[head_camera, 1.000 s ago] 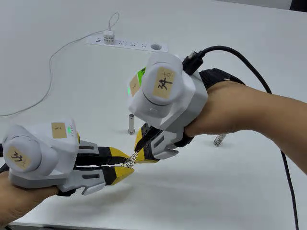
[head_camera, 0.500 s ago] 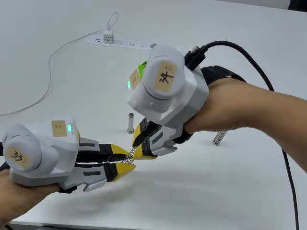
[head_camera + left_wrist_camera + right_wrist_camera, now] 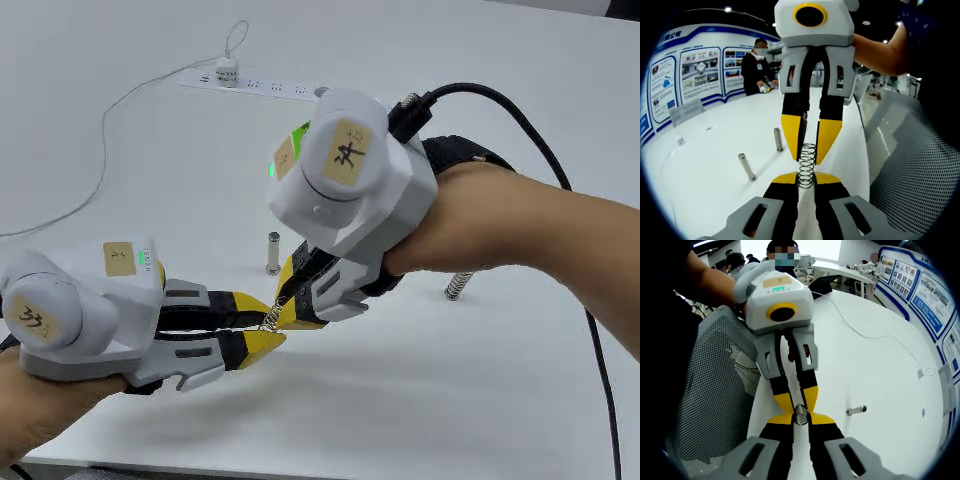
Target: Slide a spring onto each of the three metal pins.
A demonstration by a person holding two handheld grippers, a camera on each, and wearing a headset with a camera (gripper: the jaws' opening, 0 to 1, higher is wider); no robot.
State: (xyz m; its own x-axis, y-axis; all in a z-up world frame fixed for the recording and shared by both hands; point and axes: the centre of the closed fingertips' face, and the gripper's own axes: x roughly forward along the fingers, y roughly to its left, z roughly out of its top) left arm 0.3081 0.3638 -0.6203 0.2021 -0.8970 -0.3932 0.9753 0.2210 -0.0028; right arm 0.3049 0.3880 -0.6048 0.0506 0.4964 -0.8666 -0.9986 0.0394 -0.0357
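Grips one end of a small spring [image 3: 806,159] with the left tool [image 3: 272,330], low on the left, jaws clenched tight. Holds it up in the air over the worktop [image 3: 420,400], not on any pin. Pinches the other end with the right tool [image 3: 284,312], clenched too, so held from both sides.

Looks like a pass of the spring from one tool to the other, or a fix of the hold, before the slide onto a pin. Leaves a bare metal pin [image 3: 273,252] standing upright just behind the tools. Shows, in the left gripper view, a wrapped pin [image 3: 777,139] with coils around it, so likely one done.

Next, by my guess: let go with one tool, turn the spring so an open end faces down, line it up over the bare metal pin and lower it gently. Calls for a straight, careful aim.

Cannot make out a third pin for sure; maybe a tiny thing [image 3: 680,141] far off, too small to name. Hides part of a spare spring [image 3: 457,288] behind the right arm [image 3: 500,230].
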